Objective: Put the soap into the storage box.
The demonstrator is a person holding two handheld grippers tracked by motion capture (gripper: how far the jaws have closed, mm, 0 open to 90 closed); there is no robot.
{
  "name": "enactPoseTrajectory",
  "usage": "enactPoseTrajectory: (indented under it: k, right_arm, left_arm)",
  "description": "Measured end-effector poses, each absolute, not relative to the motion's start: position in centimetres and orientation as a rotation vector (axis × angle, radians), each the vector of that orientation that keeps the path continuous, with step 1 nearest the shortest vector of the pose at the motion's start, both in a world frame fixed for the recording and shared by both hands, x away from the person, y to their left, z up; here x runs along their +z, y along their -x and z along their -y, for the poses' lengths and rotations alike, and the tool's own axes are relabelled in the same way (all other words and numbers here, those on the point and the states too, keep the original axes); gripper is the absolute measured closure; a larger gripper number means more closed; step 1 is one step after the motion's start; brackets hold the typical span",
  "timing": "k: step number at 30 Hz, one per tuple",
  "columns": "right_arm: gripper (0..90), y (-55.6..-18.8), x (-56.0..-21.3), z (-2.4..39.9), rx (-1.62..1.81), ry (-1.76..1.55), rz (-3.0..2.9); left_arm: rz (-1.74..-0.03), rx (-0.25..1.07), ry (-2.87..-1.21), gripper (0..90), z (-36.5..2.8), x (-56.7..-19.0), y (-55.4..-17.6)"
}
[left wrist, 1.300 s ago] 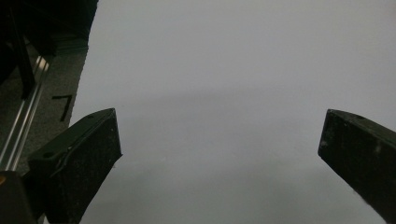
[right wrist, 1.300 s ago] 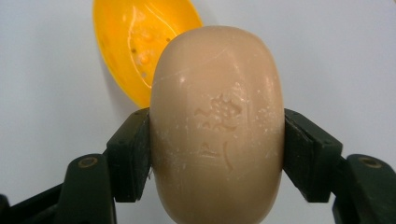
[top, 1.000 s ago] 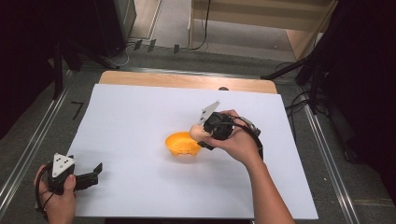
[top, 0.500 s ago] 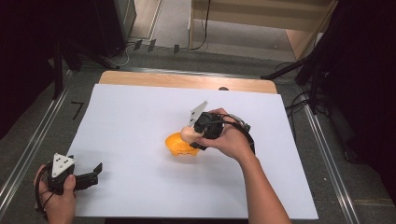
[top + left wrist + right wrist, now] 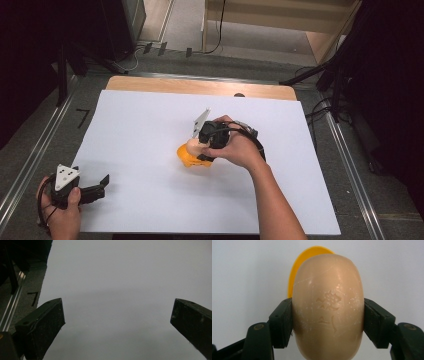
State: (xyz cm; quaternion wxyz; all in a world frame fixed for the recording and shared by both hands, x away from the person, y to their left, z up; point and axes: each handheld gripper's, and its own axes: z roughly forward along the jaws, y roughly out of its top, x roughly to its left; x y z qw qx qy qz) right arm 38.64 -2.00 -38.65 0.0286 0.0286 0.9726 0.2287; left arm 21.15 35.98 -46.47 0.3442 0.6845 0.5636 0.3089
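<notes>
Soap bar (image 5: pixel 328 307), tan, oval, embossed: clamped across its narrow flanks by the right gripper (image 5: pixel 328 320) above the orange dish (image 5: pixel 192 159); judged firm, light, slippery when pinched off-centre; left gripper (image 5: pixel 100 182) held wide apart, unladen, over the white sheet (image 5: pixel 140 125).

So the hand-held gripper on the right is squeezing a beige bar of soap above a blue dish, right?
Not quite: the dish is orange, not blue. The right gripper view shows its orange rim behind the beige bar of soap, which the right hand-held gripper does squeeze between its jaws.
</notes>
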Motion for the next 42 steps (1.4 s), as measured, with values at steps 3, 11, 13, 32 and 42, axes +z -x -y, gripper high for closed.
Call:
enactPoseTrajectory:
  k: [3,11,13,32,42]
  right_arm:
    - [33.1,-38.8,-38.7,1.8,0.685,-0.075,-3.013]
    - [33.0,-39.2,-39.1,1.6,0.681,-0.072,-3.03]
    - [33.0,-39.2,-39.2,1.6,0.678,-0.072,-3.035]
    - [31.2,-39.5,-39.0,1.8,0.747,-0.099,-3.067]
    - [29.0,-39.2,-38.7,3.4,0.787,-0.214,-3.02]
  left_arm:
    - [-1.462,0.802,-1.775,0.0,-36.0,-46.5,-21.1]
    - [-1.464,0.802,-1.779,0.0,-36.0,-46.5,-21.2]
    - [-1.464,0.802,-1.778,0.0,-36.0,-46.5,-21.1]
    - [-1.464,0.796,-1.777,0.0,-36.1,-46.4,-21.1]
    - [-1.464,0.798,-1.773,0.0,-36.1,-46.5,-21.1]
